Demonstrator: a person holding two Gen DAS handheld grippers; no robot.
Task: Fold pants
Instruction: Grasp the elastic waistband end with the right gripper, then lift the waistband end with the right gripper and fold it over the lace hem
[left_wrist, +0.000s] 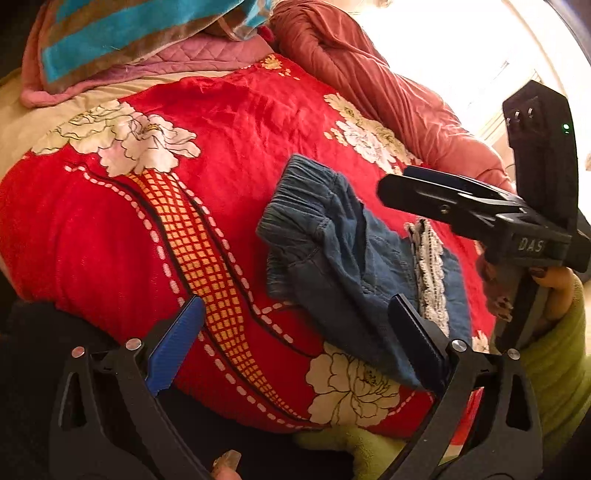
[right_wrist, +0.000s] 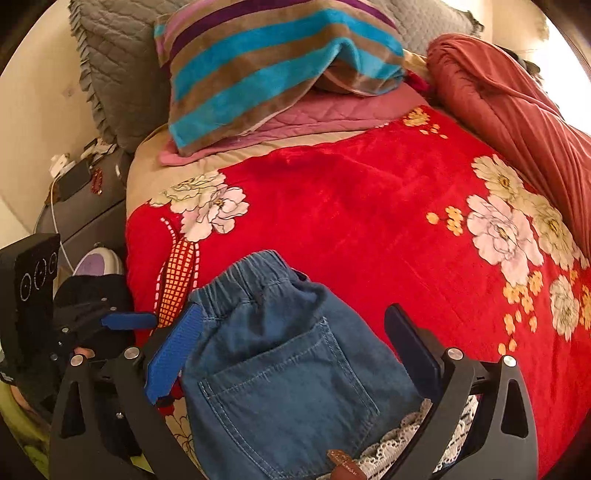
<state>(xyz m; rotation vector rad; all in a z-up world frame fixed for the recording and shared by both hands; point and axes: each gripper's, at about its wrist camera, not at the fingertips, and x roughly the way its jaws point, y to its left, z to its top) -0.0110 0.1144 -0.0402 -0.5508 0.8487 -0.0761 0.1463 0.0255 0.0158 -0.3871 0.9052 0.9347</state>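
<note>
Small blue denim pants (left_wrist: 332, 258) with an elastic waistband and white lace trim (left_wrist: 430, 269) lie folded on a red flowered blanket (left_wrist: 240, 122). In the right wrist view the pants (right_wrist: 280, 373) show a back pocket, waistband pointing away. My left gripper (left_wrist: 295, 339) is open above the blanket, its right finger over the pants' near edge. My right gripper (right_wrist: 295, 350) is open, its fingers standing on either side of the pants and holding nothing. It also shows in the left wrist view (left_wrist: 461, 206), above the lace end. The left gripper appears at the left edge (right_wrist: 122, 319).
A striped blue and brown towel (right_wrist: 266, 70) lies on pink quilting at the bed's head. A rust-red duvet (right_wrist: 517, 118) is bunched along the right side. A grey pillow (right_wrist: 114, 66) and a nightstand with cables (right_wrist: 77, 192) stand at the left.
</note>
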